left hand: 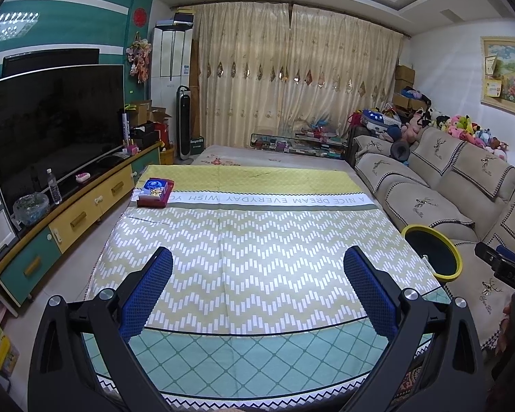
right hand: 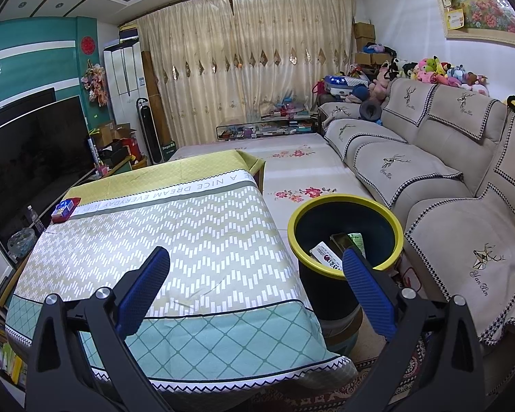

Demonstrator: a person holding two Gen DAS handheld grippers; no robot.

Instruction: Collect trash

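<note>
A dark bin with a yellow rim (right hand: 346, 206) stands between the table and the sofa; it also shows in the left wrist view (left hand: 432, 250). Inside it lie a white packet (right hand: 326, 255) and a green wrapper (right hand: 355, 240). A red and blue tissue box (left hand: 155, 192) sits at the table's far left corner, also in the right wrist view (right hand: 65, 210). My left gripper (left hand: 257, 264) is open and empty above the near table. My right gripper (right hand: 255, 267) is open and empty over the table's right edge, its right finger in front of the bin.
The table is covered with a patterned cloth (left hand: 257, 233). A beige sofa (right hand: 446, 178) runs along the right. A TV (left hand: 51, 127) stands on a low cabinet (left hand: 86, 206) at the left, with a water bottle (left hand: 54, 187). A low floral-covered surface (right hand: 298, 164) lies beyond the table.
</note>
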